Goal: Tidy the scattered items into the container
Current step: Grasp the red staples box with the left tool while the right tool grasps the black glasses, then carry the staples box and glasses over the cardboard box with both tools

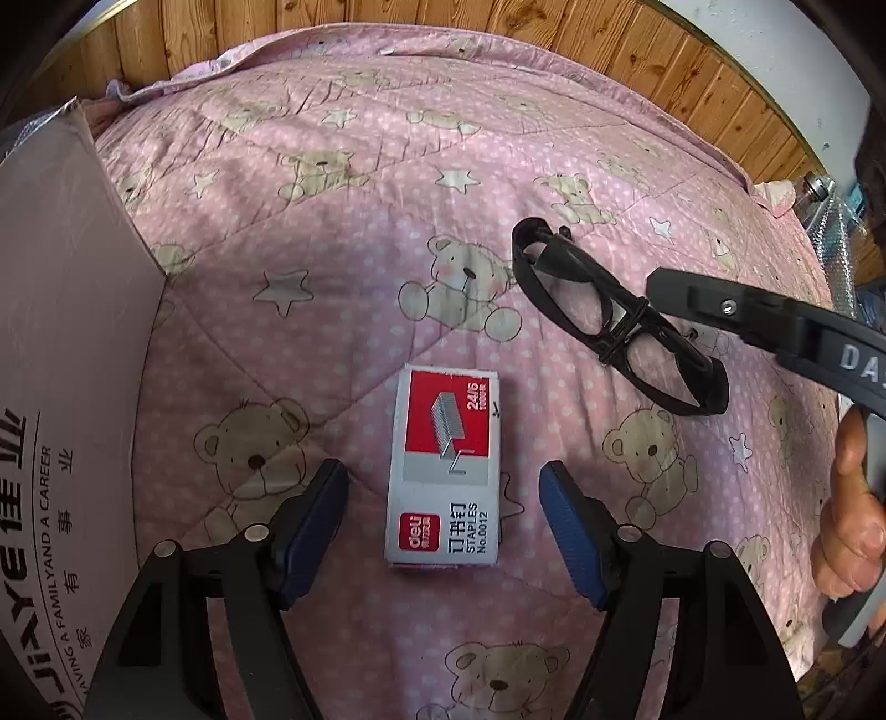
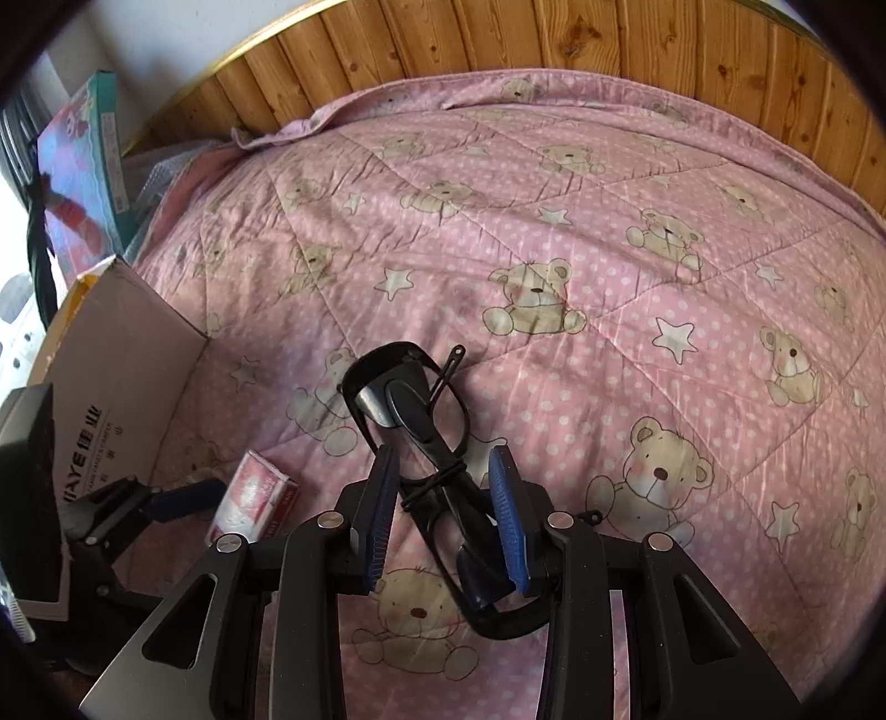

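The staple box [image 1: 446, 471] lies flat on the quilt [image 1: 343, 232], its red and grey top printed "deli", "STAPLES No.0012" and "24/6", with Chinese characters beside them. It sits between the blue pads of the left gripper [image 1: 443, 515], whose jaws stand wide, clear of the box on both sides and holding nothing. At the left, the carton [image 1: 61, 399] shows one pale wall reading "JIAYE" and "HAVING A FAMILY AND A CAREER"; its top and near end run out of frame, and its inside cannot be seen.

Right of the box and farther off lie folded black glasses [image 1: 620, 327] with a dark band around the bridge. In the right wrist view the right gripper [image 2: 446, 512] straddles them, jaws partly open, pads close on either side; whether they touch the frame is hard to tell. A black hair clip [image 2: 449, 365] peeks from behind the far lens.

From the left view a hand [image 1: 847, 515] grips the right tool, marked "DA…", the rest cut off.

The quilt is pink with white dots, bears and stars. Wood panelling [image 2: 554, 39] stands behind it, and a colourful book [image 2: 83, 166] leans at far left.
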